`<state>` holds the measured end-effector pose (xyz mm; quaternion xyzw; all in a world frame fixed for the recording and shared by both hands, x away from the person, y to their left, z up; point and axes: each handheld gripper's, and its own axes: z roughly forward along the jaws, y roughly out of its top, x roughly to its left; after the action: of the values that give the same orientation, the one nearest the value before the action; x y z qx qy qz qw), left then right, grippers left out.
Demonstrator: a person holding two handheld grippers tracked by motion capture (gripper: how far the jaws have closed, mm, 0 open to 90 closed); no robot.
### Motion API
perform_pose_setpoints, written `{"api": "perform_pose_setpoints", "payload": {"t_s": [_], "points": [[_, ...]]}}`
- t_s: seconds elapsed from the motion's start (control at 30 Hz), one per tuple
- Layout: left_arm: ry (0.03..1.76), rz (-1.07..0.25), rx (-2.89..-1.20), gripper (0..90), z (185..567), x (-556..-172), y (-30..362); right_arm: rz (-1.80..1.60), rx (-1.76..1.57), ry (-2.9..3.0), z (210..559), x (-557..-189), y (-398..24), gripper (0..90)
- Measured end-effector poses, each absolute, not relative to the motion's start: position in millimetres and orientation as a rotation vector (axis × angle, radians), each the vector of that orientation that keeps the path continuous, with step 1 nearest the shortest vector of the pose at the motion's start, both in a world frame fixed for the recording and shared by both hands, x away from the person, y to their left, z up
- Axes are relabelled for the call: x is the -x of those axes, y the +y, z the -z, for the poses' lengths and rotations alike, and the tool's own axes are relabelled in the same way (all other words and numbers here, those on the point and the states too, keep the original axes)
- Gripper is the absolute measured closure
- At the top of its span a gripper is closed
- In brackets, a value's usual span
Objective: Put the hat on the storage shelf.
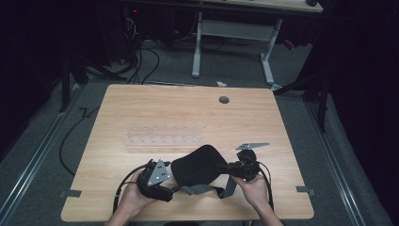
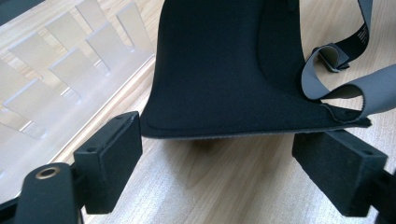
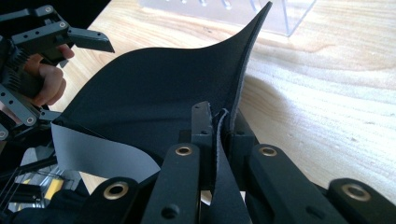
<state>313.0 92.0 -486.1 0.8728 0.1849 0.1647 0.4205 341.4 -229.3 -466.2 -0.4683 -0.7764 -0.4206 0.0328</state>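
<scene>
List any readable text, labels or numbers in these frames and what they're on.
Nothing can be read.
Black tag on the grey strap of the black fabric pad: it bears small white print, too small and blurred to read.
Clear plastic rack: no markings to be seen.
Left gripper, right gripper and wooden table: no lettering to be seen.

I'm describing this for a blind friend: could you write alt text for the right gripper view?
The right gripper is clamped on the edge of a black fabric pad held up above a wooden table. A grey strap hangs from the pad, the left gripper is at far left, and a clear plastic rack stands behind.
</scene>
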Motion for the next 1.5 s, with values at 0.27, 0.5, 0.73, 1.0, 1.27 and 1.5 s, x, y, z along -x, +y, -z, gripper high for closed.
{"api": "perform_pose_setpoints", "payload": {"t_s": [0.27,0.5,0.73,1.0,1.27,1.5], "points": [[0.445,-0.420,-2.179,17.2,486,-313,88,1.273,1.443,-2.386,464,-344,-226,85.5],[0.434,-0.431,-2.160,20.2,483,-311,89,1.260,1.459,-2.375,461,-347,-222,85.5],[0.429,-0.450,-2.146,26.6,481,-311,89,1.255,1.472,-2.359,459,-349,-221,85.4],[0.433,-0.455,-2.117,40.4,478,-312,92,1.282,1.465,-2.317,458,-351,-224,85.2],[0.442,-0.449,-2.121,43.7,477,-314,92,1.292,1.465,-2.281,458,-351,-225,85.2],[0.445,-0.451,-2.120,43.5,476,-314,91,1.297,1.466,-2.277,457,-352,-224,85.2]]}}
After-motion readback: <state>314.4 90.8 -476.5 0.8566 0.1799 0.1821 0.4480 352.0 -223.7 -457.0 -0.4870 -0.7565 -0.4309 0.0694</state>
